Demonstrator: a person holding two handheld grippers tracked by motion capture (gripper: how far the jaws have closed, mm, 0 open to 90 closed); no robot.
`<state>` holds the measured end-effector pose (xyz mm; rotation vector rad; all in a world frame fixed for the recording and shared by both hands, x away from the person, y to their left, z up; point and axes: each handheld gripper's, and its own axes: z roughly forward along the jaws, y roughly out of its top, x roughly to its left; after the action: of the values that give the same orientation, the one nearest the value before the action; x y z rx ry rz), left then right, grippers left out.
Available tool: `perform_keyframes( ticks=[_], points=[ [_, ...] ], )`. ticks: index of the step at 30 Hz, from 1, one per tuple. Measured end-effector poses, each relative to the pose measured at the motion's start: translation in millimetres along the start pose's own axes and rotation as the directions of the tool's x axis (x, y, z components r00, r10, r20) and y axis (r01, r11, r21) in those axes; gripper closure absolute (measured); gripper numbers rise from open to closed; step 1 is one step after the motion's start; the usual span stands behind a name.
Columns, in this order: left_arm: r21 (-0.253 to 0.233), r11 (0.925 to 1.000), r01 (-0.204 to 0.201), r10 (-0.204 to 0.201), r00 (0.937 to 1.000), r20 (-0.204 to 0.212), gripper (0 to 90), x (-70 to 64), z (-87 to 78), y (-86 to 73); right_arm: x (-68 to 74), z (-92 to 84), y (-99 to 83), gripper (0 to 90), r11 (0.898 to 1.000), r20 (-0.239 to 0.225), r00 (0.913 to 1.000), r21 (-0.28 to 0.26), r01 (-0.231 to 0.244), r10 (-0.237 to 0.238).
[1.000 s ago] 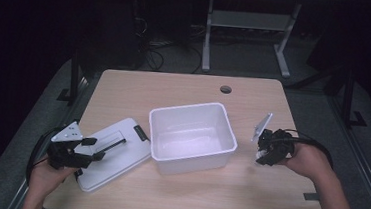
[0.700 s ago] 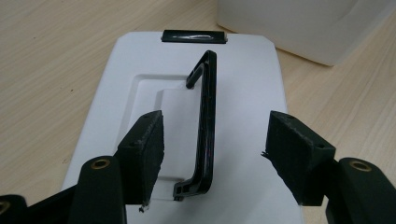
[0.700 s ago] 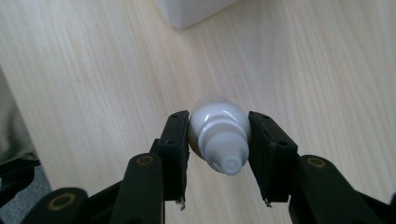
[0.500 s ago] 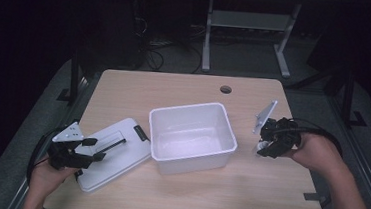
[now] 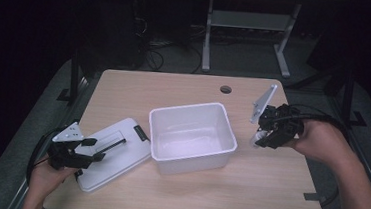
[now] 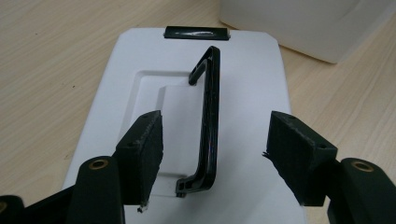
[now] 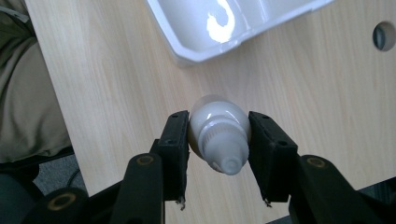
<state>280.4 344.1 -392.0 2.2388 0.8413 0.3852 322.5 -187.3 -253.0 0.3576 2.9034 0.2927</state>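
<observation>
The right gripper (image 7: 219, 154) has its jaws clamped on a small white bottle (image 7: 219, 135), one pad pressed against each side of the body, with the ribbed cap end pointing back toward the camera between the jaws. In the high view that right gripper (image 5: 266, 136) sits off the right wall of the open white bin (image 5: 191, 135), near it but not touching, with the bottle (image 5: 257, 139) poking out of the tips on the side facing the bin. Below the bottle in the right gripper view is bare wooden table (image 7: 116, 70), and a corner of the bin (image 7: 224, 28) is up ahead of the jaws. The left gripper (image 6: 215, 154) has its jaws spread wide and gripping nothing; the lid's black handle (image 6: 208, 121) stands up in the gap between the pads, apart from both. The white lid (image 5: 114, 154) lies flat right under that left gripper (image 5: 87, 149), just beside the bin's left side. Whether the bottle holds anything I can't tell.
</observation>
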Motion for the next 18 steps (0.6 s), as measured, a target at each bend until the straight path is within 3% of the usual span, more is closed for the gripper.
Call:
perform_keyframes(
  ticks=[8, 18],
  points=[
    [0.002, 1.0000, -0.004, 0.004, 1.0000, 0.001, 35.1, 0.5, 0.8, -0.4, 1.3, -11.7, 23.2, 59.6, 0.999, -0.002, 0.9990, -0.011, 0.045, -0.045],
    [0.004, 1.0000, 0.003, -0.003, 1.0000, 0.004, 34.9, 1.3, 1.5, -1.7, 1.7, -7.6, 55.8, 59.6, 0.996, -0.022, 0.9959, -0.003, 0.087, -0.087]
  ],
)
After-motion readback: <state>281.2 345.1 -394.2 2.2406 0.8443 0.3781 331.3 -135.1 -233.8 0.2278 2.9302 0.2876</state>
